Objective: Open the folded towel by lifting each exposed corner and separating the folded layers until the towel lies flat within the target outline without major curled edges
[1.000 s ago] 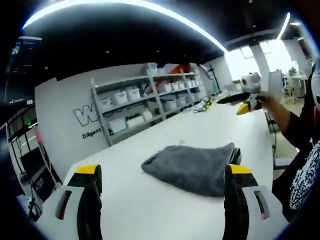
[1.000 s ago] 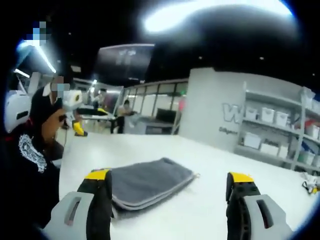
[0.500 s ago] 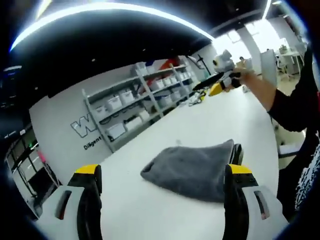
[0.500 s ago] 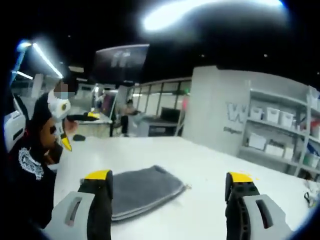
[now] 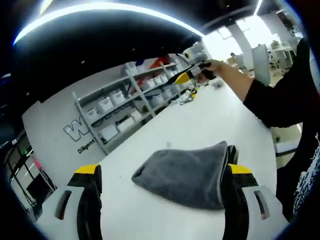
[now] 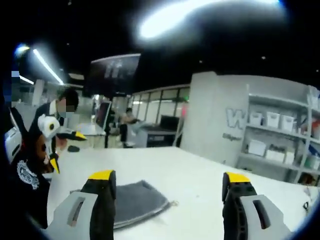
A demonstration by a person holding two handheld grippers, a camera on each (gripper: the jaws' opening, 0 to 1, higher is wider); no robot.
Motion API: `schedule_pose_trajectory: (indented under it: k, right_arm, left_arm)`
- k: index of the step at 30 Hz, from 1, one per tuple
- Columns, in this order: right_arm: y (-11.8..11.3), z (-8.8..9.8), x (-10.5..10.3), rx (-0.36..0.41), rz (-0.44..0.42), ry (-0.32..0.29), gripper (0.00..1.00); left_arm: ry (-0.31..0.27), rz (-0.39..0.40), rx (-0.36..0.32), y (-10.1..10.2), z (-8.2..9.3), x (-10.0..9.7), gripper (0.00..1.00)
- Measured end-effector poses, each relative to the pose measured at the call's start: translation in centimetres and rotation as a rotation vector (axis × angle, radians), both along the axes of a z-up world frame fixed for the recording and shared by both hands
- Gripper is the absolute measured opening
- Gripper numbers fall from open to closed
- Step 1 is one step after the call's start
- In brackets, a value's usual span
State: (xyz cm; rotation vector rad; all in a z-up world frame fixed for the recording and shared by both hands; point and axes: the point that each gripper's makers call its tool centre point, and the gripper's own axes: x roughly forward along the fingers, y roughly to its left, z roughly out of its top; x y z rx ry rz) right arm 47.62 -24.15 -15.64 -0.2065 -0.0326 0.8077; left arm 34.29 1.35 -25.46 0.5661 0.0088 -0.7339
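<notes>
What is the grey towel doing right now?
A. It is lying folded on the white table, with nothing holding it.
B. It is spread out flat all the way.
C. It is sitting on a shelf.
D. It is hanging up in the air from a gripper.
A. The grey towel lies folded in layers on the white table, and both the left gripper and the right gripper are open and holding nothing.

Grey towel [image 5: 185,172] [image 6: 137,200] — folded, lying flat, white table [image 5: 220,120]

Left tongs [image 5: 161,192], right tongs [image 6: 170,200] — apparently gaping, raised.
</notes>
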Motion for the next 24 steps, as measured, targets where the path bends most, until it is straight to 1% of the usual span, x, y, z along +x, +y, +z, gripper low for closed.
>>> schedule_pose_trajectory:
  k: [1,3,4,6,7,8,9,10,11,12,14,15,17,18,19,20,22,24]
  right_arm:
    - [0.3,0.4,-0.1,-0.010,0.004,-0.007,0.86]
    - [1.0,0.9,0.1,-0.005,0.009,-0.013,0.90]
    - [1.3,1.0,0.4,0.001,0.003,-0.013,0.89]
    - [2.0,0.5,1.4,-0.005,-0.007,-0.009,0.85]
    - [2.4,-0.3,1.8,-0.045,0.012,0.002,0.87]
    - [2.6,-0.7,2.4,-0.067,0.018,0.015,0.88]
    - [2.7,-0.6,3.3,-0.063,-0.002,0.022,0.86]
    - [2.7,-0.9,4.0,-0.081,-0.017,0.037,0.83]
    - [3.0,-1.1,4.5,-0.118,-0.008,0.026,0.79]
    - [3.2,-1.3,4.6,-0.125,0.000,0.029,0.76]
    - [4.2,-1.4,5.1,-0.126,0.030,0.036,0.76]
    - [4.6,-1.4,5.1,-0.118,0.063,0.035,0.75]
    - [5.2,-1.7,5.0,-0.096,0.110,0.047,0.71]
    - [5.3,-1.7,5.0,-0.089,0.114,0.048,0.71]
    - [5.5,-1.6,5.3,-0.067,0.119,0.047,0.71]
    - [5.6,-1.7,5.4,-0.064,0.120,0.049,0.71]
    - [5.8,-2.0,5.7,-0.075,0.114,0.043,0.71]
    - [5.8,-2.2,5.9,-0.089,0.101,0.041,0.74]
  left_arm:
    - [0.001,0.000,-0.002,-0.2,0.1,0.0,1.00]
    - [0.007,-0.002,-0.001,-0.5,0.1,-0.2,1.00]
    - [0.022,-0.006,0.010,-0.7,-0.2,-0.4,1.00]
    - [0.029,-0.005,0.027,-1.1,-0.6,-0.6,1.00]
    - [0.026,-0.005,0.035,-1.3,-0.7,-0.7,1.00]
    - [0.023,-0.003,0.050,-1.5,-0.9,-0.8,1.00]
    - [0.013,-0.003,0.068,-1.9,-1.0,-0.9,1.00]
    - [0.009,-0.002,0.078,-2.1,-1.1,-1.0,1.00]
    - [0.000,-0.004,0.088,-2.4,-1.1,-1.1,1.00]
    - [-0.006,-0.003,0.089,-2.7,-1.1,-1.2,1.00]
    - [-0.016,-0.003,0.092,-3.4,-1.1,-1.3,1.00]
    - [-0.020,-0.001,0.095,-3.6,-1.1,-1.2,1.00]
    - [-0.034,0.011,0.111,-4.1,-1.3,-1.1,1.00]
    - [-0.041,0.015,0.128,-4.2,-1.5,-1.1,1.00]
    - [-0.050,0.012,0.146,-4.4,-1.7,-1.1,1.00]
    - [-0.062,0.003,0.155,-4.6,-1.8,-1.1,1.00]
    - [-0.059,0.015,0.164,-4.7,-2.2,-1.0,1.00]
    - [-0.047,0.015,0.191,-4.8,-2.9,-1.0,1.00]
